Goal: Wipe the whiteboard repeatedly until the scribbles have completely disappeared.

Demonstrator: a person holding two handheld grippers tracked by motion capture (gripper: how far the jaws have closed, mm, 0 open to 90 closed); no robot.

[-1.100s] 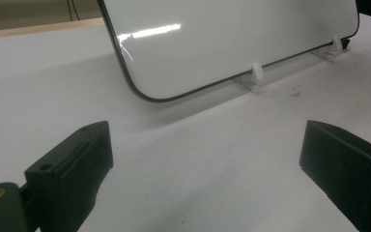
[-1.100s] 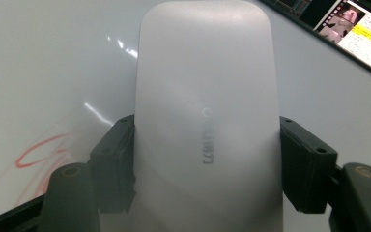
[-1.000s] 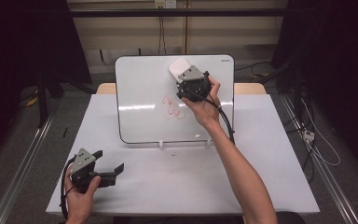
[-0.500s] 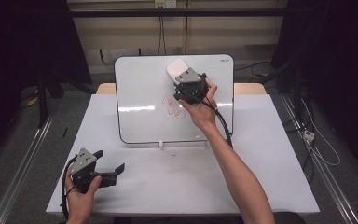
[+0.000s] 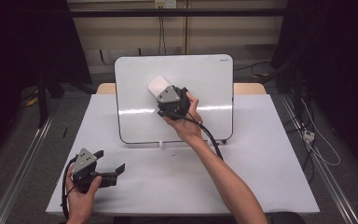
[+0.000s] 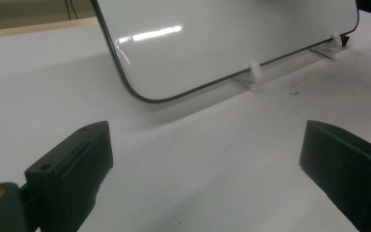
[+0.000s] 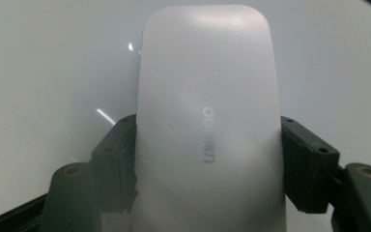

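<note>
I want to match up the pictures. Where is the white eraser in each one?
High view: the eraser is upper middle, against the whiteboard, held by the right gripper.
Left gripper view: the eraser is not in it; the whiteboard's lower corner shows at top.
Right gripper view: the eraser is in the centre, between the jaws.
Shared landmark: the whiteboard.

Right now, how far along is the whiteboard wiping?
Done: the eraser is clamped in the right gripper and pressed against the whiteboard, whose visible surface looks free of marks. In hand: the eraser sits at mid-board, upper part. Left: probably a last pass, since the hand hides the patch below the gripper, then setting the eraser down. The left gripper waits open over the table.
</note>
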